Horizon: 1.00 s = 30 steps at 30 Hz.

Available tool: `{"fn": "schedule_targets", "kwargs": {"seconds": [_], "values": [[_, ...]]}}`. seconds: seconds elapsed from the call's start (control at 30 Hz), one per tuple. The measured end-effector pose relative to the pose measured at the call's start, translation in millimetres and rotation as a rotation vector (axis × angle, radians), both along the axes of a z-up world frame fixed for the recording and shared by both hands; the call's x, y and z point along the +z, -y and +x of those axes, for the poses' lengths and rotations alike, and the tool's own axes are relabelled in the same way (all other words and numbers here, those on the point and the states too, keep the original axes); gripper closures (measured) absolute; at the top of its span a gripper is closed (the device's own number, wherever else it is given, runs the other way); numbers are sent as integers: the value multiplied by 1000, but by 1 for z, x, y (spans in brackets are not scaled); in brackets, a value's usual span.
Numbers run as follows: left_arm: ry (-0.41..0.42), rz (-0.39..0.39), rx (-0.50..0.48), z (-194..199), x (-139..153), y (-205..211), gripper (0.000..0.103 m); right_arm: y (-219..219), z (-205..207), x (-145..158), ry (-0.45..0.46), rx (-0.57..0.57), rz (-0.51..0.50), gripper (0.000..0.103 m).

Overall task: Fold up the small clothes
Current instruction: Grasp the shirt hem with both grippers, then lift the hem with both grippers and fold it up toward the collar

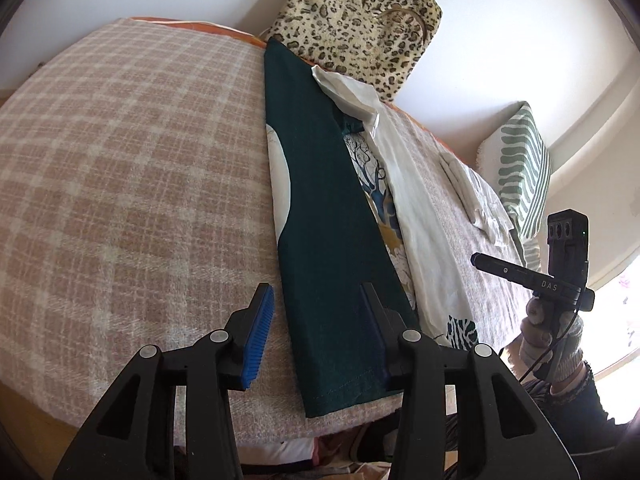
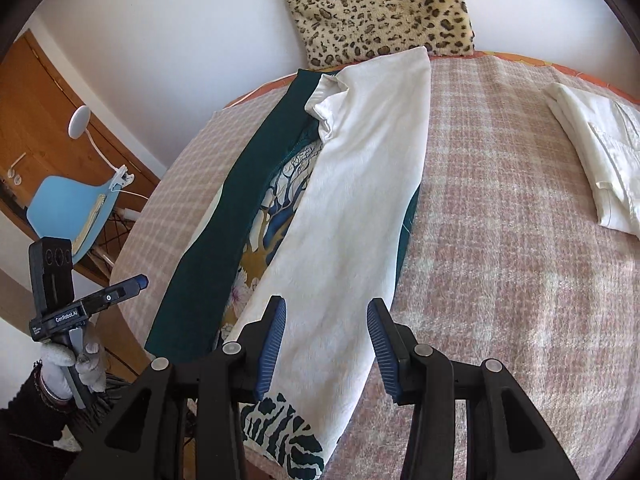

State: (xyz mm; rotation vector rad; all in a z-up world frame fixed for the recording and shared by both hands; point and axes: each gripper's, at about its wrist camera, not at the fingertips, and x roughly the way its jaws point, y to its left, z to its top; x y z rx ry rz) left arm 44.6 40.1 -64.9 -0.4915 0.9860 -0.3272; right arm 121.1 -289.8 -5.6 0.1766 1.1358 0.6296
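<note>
A dark green garment with a printed front [image 1: 332, 240] lies lengthwise on the checked blanket [image 1: 132, 184], both long sides folded inward: a green flap on the left [image 2: 216, 232], a white inside-out flap on the right [image 2: 352, 208]. My left gripper [image 1: 316, 316] is open, empty, over the green flap's near end. My right gripper [image 2: 326, 336] is open, empty, over the white flap's near end. Each gripper shows in the other view: the right gripper [image 1: 480, 258] and the left gripper [image 2: 138, 280].
A folded white garment [image 2: 600, 152] lies on the blanket at the right. A leopard-print cushion [image 2: 380, 4] leans on the wall behind. A green striped pillow [image 1: 524, 168] stands at the bed's far right. A blue chair [image 2: 76, 208] and wooden door are left of the bed.
</note>
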Motion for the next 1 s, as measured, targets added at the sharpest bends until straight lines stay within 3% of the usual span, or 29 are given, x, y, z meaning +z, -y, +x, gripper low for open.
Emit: {"fn": "schedule_targets", "kwargs": {"seconds": [0.3,0.5,0.63,0.7,0.77,1.0], "values": [[-103,-106,-26,-14,-23,9,61,15,-50,-23,-81,4,13,57],[-82,-72,-31,-19,-20,13,64,15,-70,-29,-113,17,51,57],[-66,-28,-38,-17,-19,17,68,1,-76,-25,-62,66,-22,73],[-59,-15,-38,-18,-20,18,84,-4,-79,-24,-43,77,-51,82],[-56,-5,-50,-19,-23,18,93,-7,-80,-25,-27,84,-77,92],[-59,-96,-20,-20,-25,2,101,8,-71,-32,-108,14,26,99]]}}
